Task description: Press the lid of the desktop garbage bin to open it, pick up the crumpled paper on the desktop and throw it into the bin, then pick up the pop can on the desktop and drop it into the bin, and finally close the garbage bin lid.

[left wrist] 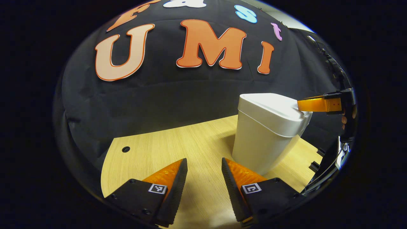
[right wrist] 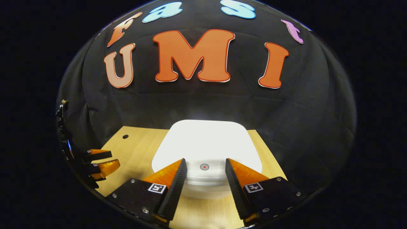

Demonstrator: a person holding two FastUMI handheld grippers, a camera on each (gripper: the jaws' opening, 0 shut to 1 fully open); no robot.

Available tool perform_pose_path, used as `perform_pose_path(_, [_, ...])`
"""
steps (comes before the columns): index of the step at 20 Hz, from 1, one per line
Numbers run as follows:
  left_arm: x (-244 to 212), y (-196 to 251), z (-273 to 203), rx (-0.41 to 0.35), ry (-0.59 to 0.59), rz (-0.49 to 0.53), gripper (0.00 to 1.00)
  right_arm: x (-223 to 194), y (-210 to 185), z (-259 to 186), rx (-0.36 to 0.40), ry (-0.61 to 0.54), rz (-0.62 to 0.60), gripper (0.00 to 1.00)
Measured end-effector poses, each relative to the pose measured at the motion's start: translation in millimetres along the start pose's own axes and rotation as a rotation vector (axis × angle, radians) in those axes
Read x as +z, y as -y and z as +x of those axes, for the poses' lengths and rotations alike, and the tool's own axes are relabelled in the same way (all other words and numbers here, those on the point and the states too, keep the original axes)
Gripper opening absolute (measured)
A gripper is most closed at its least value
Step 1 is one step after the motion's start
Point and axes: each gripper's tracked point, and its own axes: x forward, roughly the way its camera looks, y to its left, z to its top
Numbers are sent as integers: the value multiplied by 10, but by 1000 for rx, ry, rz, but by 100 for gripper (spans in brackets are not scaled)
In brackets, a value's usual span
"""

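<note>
A white desktop bin (left wrist: 265,136) stands on the wooden table with its lid (left wrist: 270,106) down. My left gripper (left wrist: 204,163) is open low over the table, to the left of the bin, with nothing between its fingers. In the left gripper view the right gripper (left wrist: 313,105) rests against the lid's right edge. In the right gripper view the right gripper (right wrist: 205,164) is open just above the bin lid (right wrist: 206,143), its fingers either side of a small red ring mark (right wrist: 204,166). The left gripper (right wrist: 101,162) shows far left, open.
The wooden table (left wrist: 165,149) has a small round hole (left wrist: 126,149) near its back left corner. Black cloth walls close in behind and at both sides. At the right edge of the left gripper view a hand (left wrist: 348,116) holds the right gripper.
</note>
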Motion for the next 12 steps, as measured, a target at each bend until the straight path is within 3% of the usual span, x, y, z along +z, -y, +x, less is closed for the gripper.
perform_pose_path(1, [-20,-15,-3,-7,-2,1,69,-13,-10,-7,-6,-4,8,75])
perform_pose_path(7, [-70,-58,31,-48,-11,8,71,-60,-33,-2,-61,-22,65,75])
perform_pose_path(10, [-105,-92,42,-64,-17,9,68,-66,-28,0,-82,-37,98,67])
perform_pose_path(12, [-106,-113,34,-69,-16,8,69,-80,-30,4,-94,-47,97,66])
